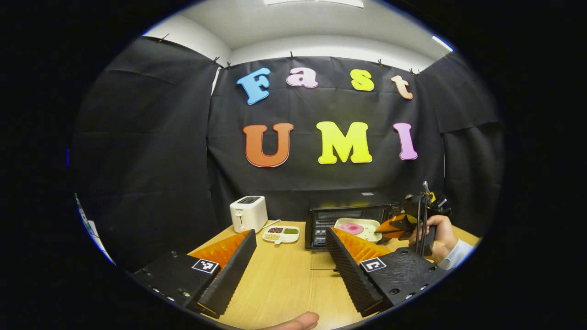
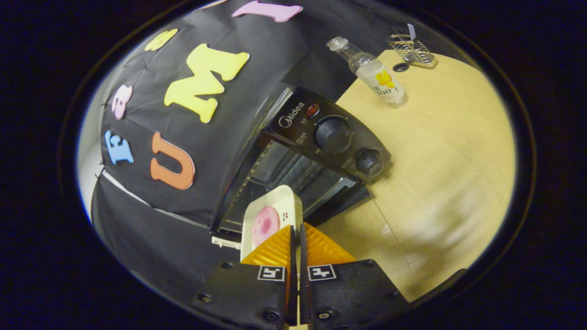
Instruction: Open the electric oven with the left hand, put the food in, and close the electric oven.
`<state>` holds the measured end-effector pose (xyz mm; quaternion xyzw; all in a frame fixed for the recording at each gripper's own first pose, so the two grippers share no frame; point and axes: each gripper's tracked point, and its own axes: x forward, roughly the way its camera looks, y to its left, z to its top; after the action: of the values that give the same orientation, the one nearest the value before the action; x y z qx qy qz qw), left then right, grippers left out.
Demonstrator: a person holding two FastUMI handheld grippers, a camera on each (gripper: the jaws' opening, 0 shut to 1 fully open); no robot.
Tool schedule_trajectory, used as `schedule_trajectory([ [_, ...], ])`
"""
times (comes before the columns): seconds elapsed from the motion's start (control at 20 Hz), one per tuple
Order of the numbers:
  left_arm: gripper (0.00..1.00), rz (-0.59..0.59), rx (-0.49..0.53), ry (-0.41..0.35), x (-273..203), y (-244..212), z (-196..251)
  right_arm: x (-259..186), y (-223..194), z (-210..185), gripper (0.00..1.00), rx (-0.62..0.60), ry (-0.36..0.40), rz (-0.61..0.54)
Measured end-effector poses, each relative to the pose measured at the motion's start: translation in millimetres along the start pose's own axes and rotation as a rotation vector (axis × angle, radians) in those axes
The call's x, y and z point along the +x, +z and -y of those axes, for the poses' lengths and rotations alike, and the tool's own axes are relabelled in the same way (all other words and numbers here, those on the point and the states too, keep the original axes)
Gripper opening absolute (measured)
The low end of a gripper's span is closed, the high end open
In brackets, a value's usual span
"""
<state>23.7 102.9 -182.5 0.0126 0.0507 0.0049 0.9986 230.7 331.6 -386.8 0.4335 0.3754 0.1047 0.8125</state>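
The black electric oven (image 1: pixel 321 219) stands at the back of the table with its door down and its cavity (image 2: pixel 293 174) open. A white plate (image 2: pixel 275 206) carrying a round pink piece of food (image 2: pixel 265 224) hangs at the oven's mouth. My right gripper (image 2: pixel 296 228) is shut on the plate's near rim. In the left gripper view that gripper (image 1: pixel 394 224) and the hand (image 1: pixel 440 238) holding it show to the right of the plate (image 1: pixel 362 229). My left gripper (image 1: pixel 290 233) is open wide over the table, short of the oven, with nothing between its fingers.
A white toaster (image 1: pixel 248 213) and a small divided dish (image 1: pixel 280 234) sit left of the oven. Right of the oven stand a clear bottle (image 2: pixel 371 71) and a wire rack (image 2: pixel 410 48). The wooden table (image 2: pixel 435 151) stretches out beside the oven. A fingertip (image 1: pixel 298 321) shows at the bottom edge.
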Motion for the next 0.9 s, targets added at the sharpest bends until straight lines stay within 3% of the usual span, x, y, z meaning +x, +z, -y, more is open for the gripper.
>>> schedule_trajectory([
  [0.35, 0.96, -0.034, -0.029, -0.051, 18, -14, 15, 47, 23, 2, 0.06, 0.134, -0.084, 0.227],
  [0.55, 0.96, -0.037, -0.023, -0.046, 26, -16, 8, 71, 29, -11, 0.07, 0.151, -0.056, 0.292],
  [0.9, 0.96, -0.073, -0.08, -0.059, 44, -30, 9, 106, 42, -10, 0.08, 0.05, -0.092, 0.361],
])
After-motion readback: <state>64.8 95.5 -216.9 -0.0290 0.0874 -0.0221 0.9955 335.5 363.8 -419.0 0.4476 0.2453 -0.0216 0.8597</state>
